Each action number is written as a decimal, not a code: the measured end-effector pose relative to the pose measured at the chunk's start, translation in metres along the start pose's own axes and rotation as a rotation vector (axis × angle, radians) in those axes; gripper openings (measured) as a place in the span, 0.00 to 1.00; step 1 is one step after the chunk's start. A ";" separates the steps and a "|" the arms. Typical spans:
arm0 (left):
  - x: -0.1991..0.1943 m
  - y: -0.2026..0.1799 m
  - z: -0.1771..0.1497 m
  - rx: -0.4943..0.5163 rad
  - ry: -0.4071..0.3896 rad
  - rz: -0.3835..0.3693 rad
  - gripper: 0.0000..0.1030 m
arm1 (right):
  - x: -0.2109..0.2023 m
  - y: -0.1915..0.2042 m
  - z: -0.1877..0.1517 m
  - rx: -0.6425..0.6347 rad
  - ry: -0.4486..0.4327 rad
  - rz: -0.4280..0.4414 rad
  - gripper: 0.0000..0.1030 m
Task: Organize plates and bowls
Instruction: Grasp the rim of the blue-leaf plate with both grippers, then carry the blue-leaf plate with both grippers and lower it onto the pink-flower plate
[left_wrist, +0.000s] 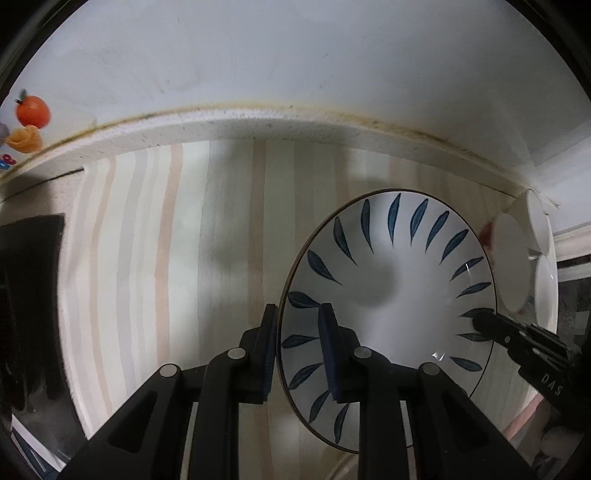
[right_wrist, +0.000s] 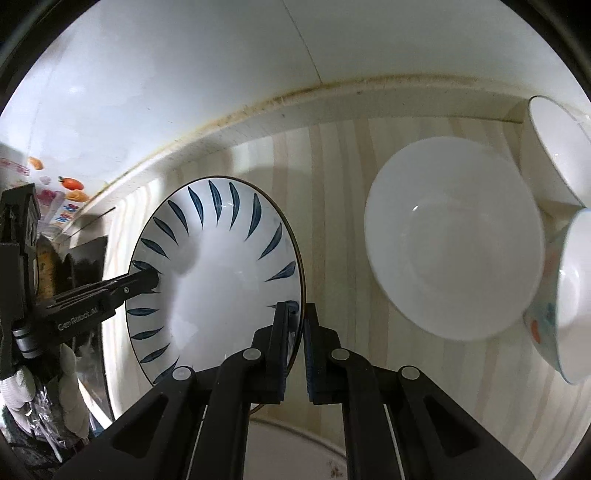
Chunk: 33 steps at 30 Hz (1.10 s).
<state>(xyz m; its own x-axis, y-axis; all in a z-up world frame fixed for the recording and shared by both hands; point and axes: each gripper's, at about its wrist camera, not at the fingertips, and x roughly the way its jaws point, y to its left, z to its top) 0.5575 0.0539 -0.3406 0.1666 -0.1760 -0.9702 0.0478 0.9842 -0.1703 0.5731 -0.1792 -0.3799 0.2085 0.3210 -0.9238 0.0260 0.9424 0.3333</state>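
A white plate with blue leaf marks (left_wrist: 402, 273) (right_wrist: 221, 266) is held between both grippers above the striped wooden counter (left_wrist: 177, 240). My left gripper (left_wrist: 299, 343) straddles its left rim, one finger inside, one outside. My right gripper (right_wrist: 300, 339) is shut on its right rim; it also shows in the left wrist view (left_wrist: 517, 336). The left gripper shows in the right wrist view (right_wrist: 147, 280) at the plate's left edge. A plain white bowl (right_wrist: 454, 240) sits to the right.
Two more white bowls (right_wrist: 561, 147) (right_wrist: 576, 291) stand at the far right, by the wall. The counter's back edge (left_wrist: 258, 118) meets a white wall. A dark object (left_wrist: 29, 314) lies at the left. Another white plate rim (right_wrist: 295, 450) shows below.
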 end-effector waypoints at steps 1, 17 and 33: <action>-0.008 0.005 -0.003 0.005 -0.005 -0.002 0.19 | -0.007 0.001 -0.002 -0.004 -0.006 0.005 0.09; -0.077 -0.034 -0.094 0.044 -0.062 -0.018 0.19 | -0.096 -0.004 -0.095 -0.050 -0.047 0.052 0.08; -0.034 -0.054 -0.155 0.051 0.042 0.015 0.19 | -0.074 -0.046 -0.166 -0.013 0.036 0.048 0.08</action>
<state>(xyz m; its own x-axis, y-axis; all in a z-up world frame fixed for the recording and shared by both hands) 0.3966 0.0093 -0.3255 0.1265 -0.1589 -0.9792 0.0957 0.9844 -0.1474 0.3942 -0.2307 -0.3585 0.1735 0.3688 -0.9132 0.0037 0.9270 0.3750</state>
